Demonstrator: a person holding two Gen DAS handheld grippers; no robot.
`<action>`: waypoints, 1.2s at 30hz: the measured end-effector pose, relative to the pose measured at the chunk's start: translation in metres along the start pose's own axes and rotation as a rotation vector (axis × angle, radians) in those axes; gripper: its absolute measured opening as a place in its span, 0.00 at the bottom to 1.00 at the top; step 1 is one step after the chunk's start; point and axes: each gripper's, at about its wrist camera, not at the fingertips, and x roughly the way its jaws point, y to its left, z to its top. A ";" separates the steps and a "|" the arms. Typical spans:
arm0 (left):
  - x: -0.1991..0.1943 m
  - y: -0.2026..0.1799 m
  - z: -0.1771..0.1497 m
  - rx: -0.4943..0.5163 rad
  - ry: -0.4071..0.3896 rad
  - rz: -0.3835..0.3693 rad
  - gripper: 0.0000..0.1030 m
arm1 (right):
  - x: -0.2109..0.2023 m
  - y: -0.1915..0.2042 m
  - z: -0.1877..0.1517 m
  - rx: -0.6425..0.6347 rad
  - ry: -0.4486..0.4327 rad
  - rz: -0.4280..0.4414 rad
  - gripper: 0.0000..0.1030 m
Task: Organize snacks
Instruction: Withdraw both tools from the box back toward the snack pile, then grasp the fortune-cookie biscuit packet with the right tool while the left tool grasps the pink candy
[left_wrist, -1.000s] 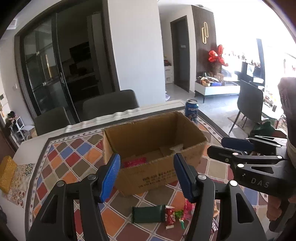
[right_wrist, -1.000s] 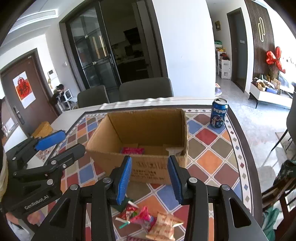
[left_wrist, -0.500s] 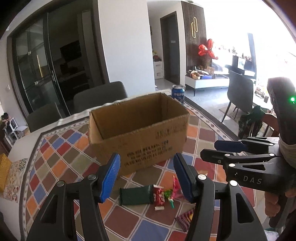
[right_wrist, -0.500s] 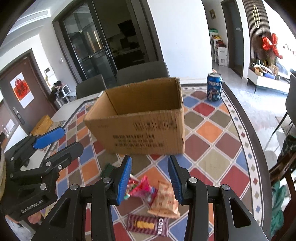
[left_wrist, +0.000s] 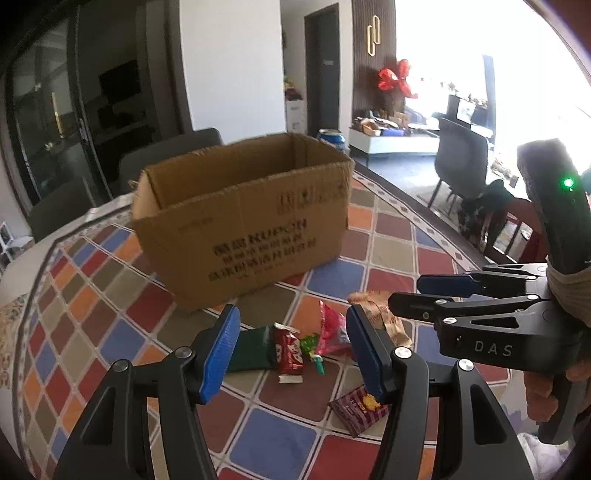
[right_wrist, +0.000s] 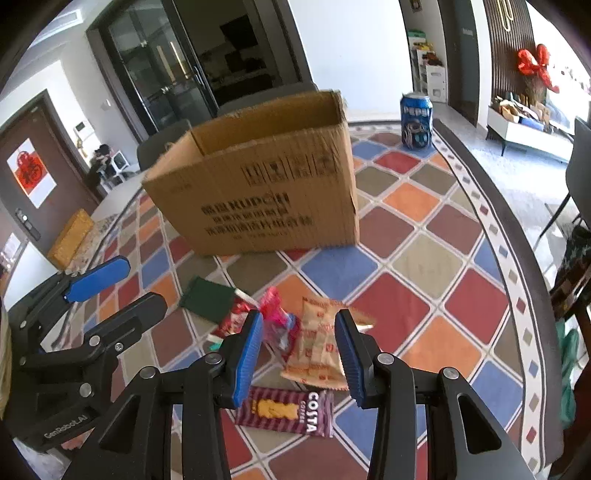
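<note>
An open cardboard box (left_wrist: 243, 221) (right_wrist: 258, 192) stands on the patterned tablecloth. In front of it lies a heap of snacks: a dark green packet (left_wrist: 251, 349) (right_wrist: 208, 299), a red KitKat (left_wrist: 288, 347), a pink packet (left_wrist: 332, 330) (right_wrist: 273, 317), a tan cracker packet (right_wrist: 319, 343) (left_wrist: 384, 317) and a purple Costa biscuit packet (right_wrist: 288, 408) (left_wrist: 360, 408). My left gripper (left_wrist: 291, 350) is open, low over the green and red packets. My right gripper (right_wrist: 299, 354) is open over the pink and tan packets.
A blue Pepsi can (right_wrist: 416, 120) stands behind the box on the right. A yellow box (right_wrist: 70, 238) lies at the table's far left. Dark chairs (left_wrist: 166, 155) stand behind the table, whose rounded edge (right_wrist: 532, 258) runs along the right.
Both grippers have come down and back from above the box toward the snack heap. The box's inside is no longer visible. Both stay open.
</note>
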 end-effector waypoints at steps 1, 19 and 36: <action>0.004 0.000 0.000 0.001 0.006 -0.008 0.57 | 0.002 -0.002 -0.001 0.002 0.004 -0.005 0.40; 0.069 0.006 -0.010 0.000 0.141 -0.177 0.35 | 0.040 -0.013 -0.012 0.054 0.091 -0.043 0.40; 0.096 0.007 -0.010 -0.051 0.198 -0.249 0.10 | 0.054 -0.015 -0.012 0.065 0.118 -0.039 0.40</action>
